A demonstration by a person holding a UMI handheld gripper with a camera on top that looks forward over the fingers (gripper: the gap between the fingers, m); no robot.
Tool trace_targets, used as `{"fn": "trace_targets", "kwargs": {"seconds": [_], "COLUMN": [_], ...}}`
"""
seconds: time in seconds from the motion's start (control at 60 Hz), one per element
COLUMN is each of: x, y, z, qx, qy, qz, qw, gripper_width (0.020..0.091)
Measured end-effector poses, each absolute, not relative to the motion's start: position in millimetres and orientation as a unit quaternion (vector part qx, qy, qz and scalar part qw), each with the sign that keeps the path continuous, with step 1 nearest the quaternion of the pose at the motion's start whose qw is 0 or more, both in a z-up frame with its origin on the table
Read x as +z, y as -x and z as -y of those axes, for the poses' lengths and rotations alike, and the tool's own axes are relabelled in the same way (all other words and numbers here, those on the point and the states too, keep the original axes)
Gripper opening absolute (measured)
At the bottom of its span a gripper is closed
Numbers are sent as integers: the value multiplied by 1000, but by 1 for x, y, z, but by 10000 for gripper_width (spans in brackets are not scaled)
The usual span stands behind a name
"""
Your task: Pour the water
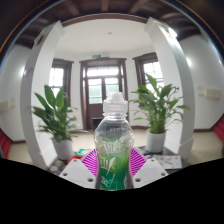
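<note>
Currently pinching a water bottle (113, 148) in the gripper (113, 168), held upright and centred.

Clamped from both sides by the magenta pads (92, 163), pressed against the bottle's lower body with no visible gap. Clear greenish plastic, label band around the middle, white cap (116, 100) on top, shut. Bottle standing straight, not tilted. Beyond it: potted plant (56, 115) off to the left, second potted plant (157, 108) to the right in a white pot, both well behind the bottle. Further back, dark-framed door (103, 82) with glass panes in a white wall, window (152, 72) beside it. Liquid level inside the bottle: cannot tell.
</note>
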State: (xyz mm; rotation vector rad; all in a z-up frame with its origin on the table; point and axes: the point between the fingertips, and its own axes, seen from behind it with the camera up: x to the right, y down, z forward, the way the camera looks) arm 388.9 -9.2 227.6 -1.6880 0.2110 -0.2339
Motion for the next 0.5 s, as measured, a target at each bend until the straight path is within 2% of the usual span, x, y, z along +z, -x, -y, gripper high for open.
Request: {"fn": "trace_targets", "kwargs": {"seconds": [0.1,0.117,0.317,0.5], "x": [204,195,122,88], "y": [-454,-451,-523,-556], "z": [0,23,35,35], "qx": [-174,-185,-228,-215], "qy": [755,755,774,765], "qz": [-67,-66,-77,-107], "qw": [629,626,586,597], "gripper_width": [363,364,363,372]}}
